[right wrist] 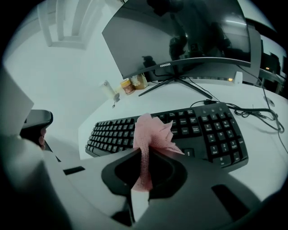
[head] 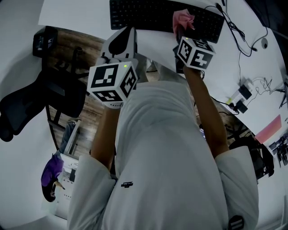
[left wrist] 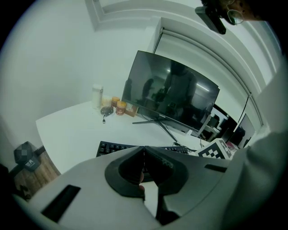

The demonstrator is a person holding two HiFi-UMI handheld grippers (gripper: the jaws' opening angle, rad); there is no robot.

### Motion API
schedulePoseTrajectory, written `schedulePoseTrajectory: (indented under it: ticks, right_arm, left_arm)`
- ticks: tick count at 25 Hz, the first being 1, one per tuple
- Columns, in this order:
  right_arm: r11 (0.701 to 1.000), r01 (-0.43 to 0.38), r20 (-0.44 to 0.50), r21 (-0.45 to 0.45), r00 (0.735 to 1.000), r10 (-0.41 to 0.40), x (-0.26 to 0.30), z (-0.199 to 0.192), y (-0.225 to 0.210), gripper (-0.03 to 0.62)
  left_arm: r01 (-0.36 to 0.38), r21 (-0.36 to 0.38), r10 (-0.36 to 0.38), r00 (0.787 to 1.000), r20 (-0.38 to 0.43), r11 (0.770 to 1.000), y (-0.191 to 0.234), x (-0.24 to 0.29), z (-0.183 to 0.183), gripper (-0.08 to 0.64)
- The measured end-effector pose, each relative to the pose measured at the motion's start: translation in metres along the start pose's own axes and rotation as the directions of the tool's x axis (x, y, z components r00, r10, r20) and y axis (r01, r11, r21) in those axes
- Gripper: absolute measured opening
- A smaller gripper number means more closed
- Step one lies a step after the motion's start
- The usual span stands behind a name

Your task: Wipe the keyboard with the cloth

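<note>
At the front edge of the desk (head: pixel 81 13), the right gripper (right wrist: pixel 143 153) clamps the cloth (right wrist: pixel 153 132) over the keyboard (right wrist: pixel 202 130), apparently ready to wipe, while the left gripper (left wrist: pixel 144 152) hangs clenched and empty.

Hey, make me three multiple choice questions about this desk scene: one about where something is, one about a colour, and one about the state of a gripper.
1. Where is the cloth?
A. On the chair seat
B. Pinched in the right gripper
C. Draped over the monitor

2. What colour is the cloth?
A. Blue
B. Pink
C. Yellow

3. How do the jaws of the left gripper stand?
A. Together, with nothing between them
B. Wide apart
C. Closed on the cloth

Answers:
1 B: the right gripper view shows the cloth rising from between that gripper's closed jaws.
2 B: it reads pink in both the head view and the right gripper view.
3 A: the left gripper view shows the jaw tips meeting, with nothing held.
</note>
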State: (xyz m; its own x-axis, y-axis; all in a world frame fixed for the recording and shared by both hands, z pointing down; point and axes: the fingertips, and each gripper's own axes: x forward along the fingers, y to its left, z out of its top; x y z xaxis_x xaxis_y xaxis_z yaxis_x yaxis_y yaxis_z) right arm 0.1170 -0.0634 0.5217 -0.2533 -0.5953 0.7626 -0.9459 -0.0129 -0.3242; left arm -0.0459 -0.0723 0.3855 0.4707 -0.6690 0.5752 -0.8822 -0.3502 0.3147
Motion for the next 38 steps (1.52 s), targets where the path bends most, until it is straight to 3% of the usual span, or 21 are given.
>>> schedulePoseTrajectory:
  ticks: [14, 20, 38]
  right_arm:
    - [0.987, -0.141, -0.054, -0.072, 0.989, 0.138, 0.037, -0.005, 0.082, 0.029]
    - [0.967, -0.185, -0.08, -0.173, 0.982, 0.174, 0.051, -0.008, 0.117, 0.029]
    - [0.926, -0.287, -0.137, -0.245, 0.956, 0.26, 0.079, -0.009, 0.194, 0.029]
  left_arm:
    - [-0.085, -0.062, 0.087, 0.996, 0.025, 0.994, 0.041, -0.027, -0.005, 0.023]
    - [-0.122, -0.091, 0.126, 0.992, 0.033, 0.988, 0.058, -0.04, -0.009, 0.023]
    - [-0.223, -0.172, 0.234, 0.971, 0.05, 0.96, 0.107, -0.079, -0.018, 0.023]
